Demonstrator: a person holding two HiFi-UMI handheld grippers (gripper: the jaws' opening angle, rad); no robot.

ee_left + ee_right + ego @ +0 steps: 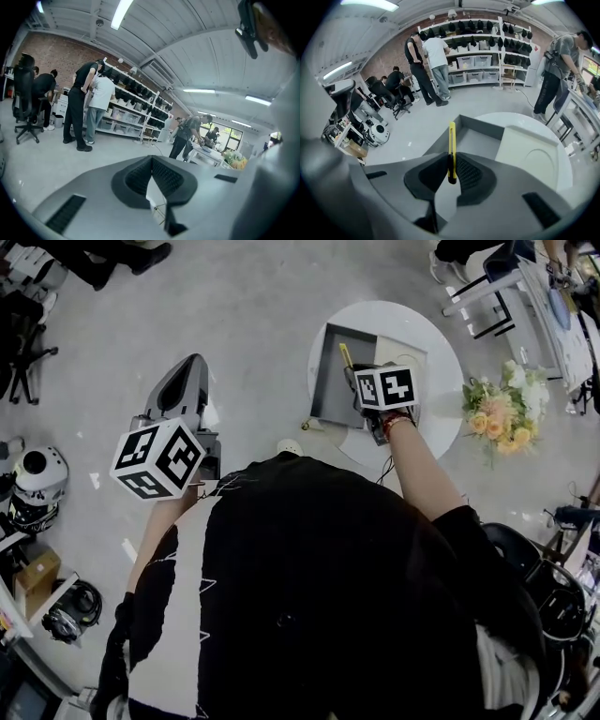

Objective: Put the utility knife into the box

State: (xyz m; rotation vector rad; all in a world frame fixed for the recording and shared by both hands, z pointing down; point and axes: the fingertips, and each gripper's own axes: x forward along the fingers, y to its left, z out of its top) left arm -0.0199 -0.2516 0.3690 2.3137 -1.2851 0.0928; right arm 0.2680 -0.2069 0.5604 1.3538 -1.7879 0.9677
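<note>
A yellow utility knife is clamped between the jaws of my right gripper and sticks out forward, above the near left part of the open grey box. From the head view, the right gripper hovers over the box on the round white table, with the knife's yellow tip showing past the marker cube. My left gripper is held away to the left over the floor; its jaws meet at the tips with nothing between them.
The box's cream lid lies beside it on the right half of the table. A bouquet of flowers stands to the table's right. Helmets and boxes sit on the floor at left. People stand by shelving in the background.
</note>
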